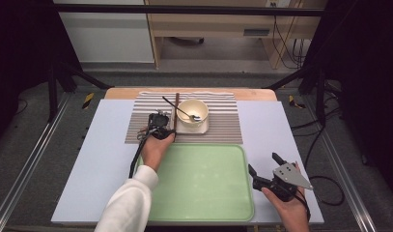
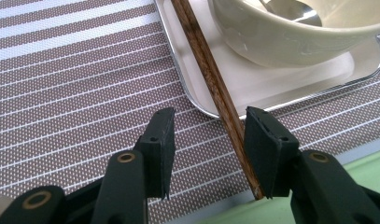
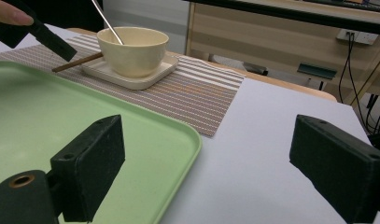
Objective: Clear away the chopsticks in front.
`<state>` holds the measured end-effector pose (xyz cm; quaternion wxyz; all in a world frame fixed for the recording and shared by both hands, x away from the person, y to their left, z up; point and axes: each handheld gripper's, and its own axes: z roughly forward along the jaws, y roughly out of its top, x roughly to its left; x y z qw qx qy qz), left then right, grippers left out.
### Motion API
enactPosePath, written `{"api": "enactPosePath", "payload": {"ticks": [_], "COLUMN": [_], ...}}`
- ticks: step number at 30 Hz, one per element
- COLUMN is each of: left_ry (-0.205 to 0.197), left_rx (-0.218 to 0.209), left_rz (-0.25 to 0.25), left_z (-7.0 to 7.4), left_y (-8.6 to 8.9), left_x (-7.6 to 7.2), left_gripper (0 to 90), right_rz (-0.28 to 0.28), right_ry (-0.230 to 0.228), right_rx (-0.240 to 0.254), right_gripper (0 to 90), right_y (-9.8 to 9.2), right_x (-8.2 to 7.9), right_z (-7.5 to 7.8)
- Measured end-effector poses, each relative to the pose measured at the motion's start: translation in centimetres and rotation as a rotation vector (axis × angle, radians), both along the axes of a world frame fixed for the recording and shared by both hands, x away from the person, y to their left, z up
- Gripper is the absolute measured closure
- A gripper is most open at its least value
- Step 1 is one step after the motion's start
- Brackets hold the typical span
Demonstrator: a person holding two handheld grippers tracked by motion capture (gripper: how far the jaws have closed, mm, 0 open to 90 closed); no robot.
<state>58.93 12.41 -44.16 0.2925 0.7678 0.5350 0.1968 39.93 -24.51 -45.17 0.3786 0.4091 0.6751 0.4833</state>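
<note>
High view first: the left gripper (image 1: pixel 161 126) sits on the striped placemat (image 1: pixel 218 130) at the far middle of the table (image 1: pixel 88 164), right next to the left edge of the square plate (image 1: pixel 203 128). The brown chopstick (image 1: pixel 176 104) lies along that same left edge of the plate, pointing toward the far edge of the table. A cream bowl (image 1: pixel 193 109) stands on the plate with a metal spoon (image 1: pixel 184 112) leaning in it. The green tray (image 1: pixel 203 183) takes up the near middle of the table. The right gripper (image 1: pixel 264 169) is over the near right part of the table, just off the tray's right rim, jaws wide apart with nothing in them.

Left gripper view: the chopstick (image 2: pixel 211 79) runs down between the two jaws, its near end resting against the inner face of the right-hand pad. The other pad stands clear of it, so the jaws are apart and not clamped. The stick crosses the plate rim (image 2: pixel 192 93) and touches the placemat (image 2: pixel 71 93).

Right gripper view: jaws far apart over the bare table (image 3: pixel 253 154) beside the tray corner (image 3: pixel 178 140). Farther off, the bowl (image 3: pixel 134 50) on its plate (image 3: pixel 131 74), with the chopstick (image 3: pixel 78 62) poking out toward the left gripper (image 3: pixel 43 35).
</note>
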Motion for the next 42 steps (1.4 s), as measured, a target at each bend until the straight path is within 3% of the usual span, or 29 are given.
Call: {"api": "enactPosePath", "payload": {"ticks": [15, 22, 32, 42], "left_ry": [0.023, 0.080, 0.118, 0.117], "left_rx": [0.016, 0.017, 0.002, -0.006], "left_rz": [0.013, 0.026, 0.039, 0.055], "left_z": [-0.5, -0.9, -1.1, -1.1], "left_y": [0.0, -0.1, -0.2, -0.3], "left_x": [0.2, 0.3, 0.5, 0.5], "left_gripper": [54.7, 57.9, 61.6, 66.8], "right_rz": [0.002, 0.004, 0.006, 0.010], "right_ry": [0.003, 0.005, 0.008, 0.010], "right_rx": [0.001, 0.001, 0.004, 0.005], "right_gripper": [10.7, 10.8, 10.9, 11.0], "right_y": [0.0, 0.0, 0.1, 0.1], "right_x": [0.0, 0.0, 0.0, 0.0], "right_z": [0.0, 0.0, 0.0, 0.0]}}
